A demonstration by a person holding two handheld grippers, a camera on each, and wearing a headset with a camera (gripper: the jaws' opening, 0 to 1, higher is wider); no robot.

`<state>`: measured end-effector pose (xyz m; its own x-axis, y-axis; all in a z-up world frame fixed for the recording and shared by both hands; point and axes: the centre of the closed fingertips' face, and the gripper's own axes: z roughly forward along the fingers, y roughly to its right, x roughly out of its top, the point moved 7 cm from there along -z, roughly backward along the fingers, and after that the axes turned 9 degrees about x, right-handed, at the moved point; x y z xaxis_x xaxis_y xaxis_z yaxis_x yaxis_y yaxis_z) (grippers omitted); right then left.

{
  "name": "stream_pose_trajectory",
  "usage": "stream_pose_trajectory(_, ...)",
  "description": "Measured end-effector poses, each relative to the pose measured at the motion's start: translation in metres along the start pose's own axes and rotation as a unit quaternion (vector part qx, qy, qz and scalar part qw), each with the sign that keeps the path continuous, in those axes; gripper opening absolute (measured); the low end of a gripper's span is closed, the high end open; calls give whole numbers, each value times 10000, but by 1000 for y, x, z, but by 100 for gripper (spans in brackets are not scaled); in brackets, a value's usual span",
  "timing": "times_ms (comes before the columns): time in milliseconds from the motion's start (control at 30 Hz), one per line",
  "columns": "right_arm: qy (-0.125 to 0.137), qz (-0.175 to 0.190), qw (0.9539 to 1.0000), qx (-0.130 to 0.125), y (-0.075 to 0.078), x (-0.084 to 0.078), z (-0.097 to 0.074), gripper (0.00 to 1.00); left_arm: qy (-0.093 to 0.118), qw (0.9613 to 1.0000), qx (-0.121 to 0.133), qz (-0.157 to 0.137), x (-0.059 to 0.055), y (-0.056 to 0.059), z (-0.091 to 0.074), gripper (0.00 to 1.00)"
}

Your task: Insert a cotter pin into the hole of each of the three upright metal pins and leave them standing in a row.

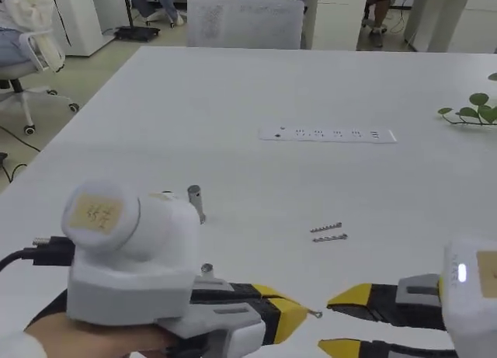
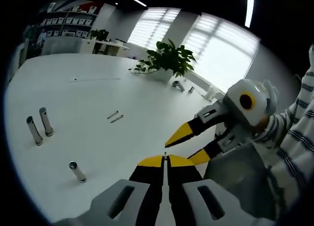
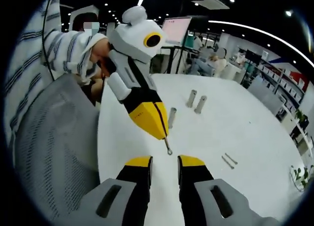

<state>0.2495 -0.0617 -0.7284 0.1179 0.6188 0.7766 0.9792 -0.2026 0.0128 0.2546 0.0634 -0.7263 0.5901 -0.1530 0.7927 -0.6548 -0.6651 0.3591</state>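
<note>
My left gripper [image 1: 297,314] is shut on a thin cotter pin [image 1: 314,314] whose looped end sticks out past the yellow tips [image 3: 168,146]. My right gripper [image 1: 335,324] faces it from the right, open, its jaws a short way from the pin's end [image 3: 164,163]. Three upright metal pins stand on the white table: two close together [image 2: 33,130] [image 2: 45,120] and one nearer [image 2: 77,171]. In the head view one metal pin [image 1: 194,200] and another [image 1: 206,269] show beside the left gripper. Two loose cotter pins [image 1: 328,232] lie on the table.
A white power strip [image 1: 326,134] lies flat mid-table. A green plant [image 1: 472,112] sits at the right edge. A grey chair [image 1: 245,21] stands at the far side, and a mesh chair back [image 3: 49,157] is close to the near table edge.
</note>
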Motion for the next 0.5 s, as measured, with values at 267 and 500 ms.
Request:
stream_pose_trajectory(267,181,537,9975,411,11,-8,-8,30,308,9983,-141,472,9,-1,-5,0)
stream_pose_trajectory(500,273,607,9945,805,15,-9,-10,29,394,9931,-269,1075,9,-3,-6,0)
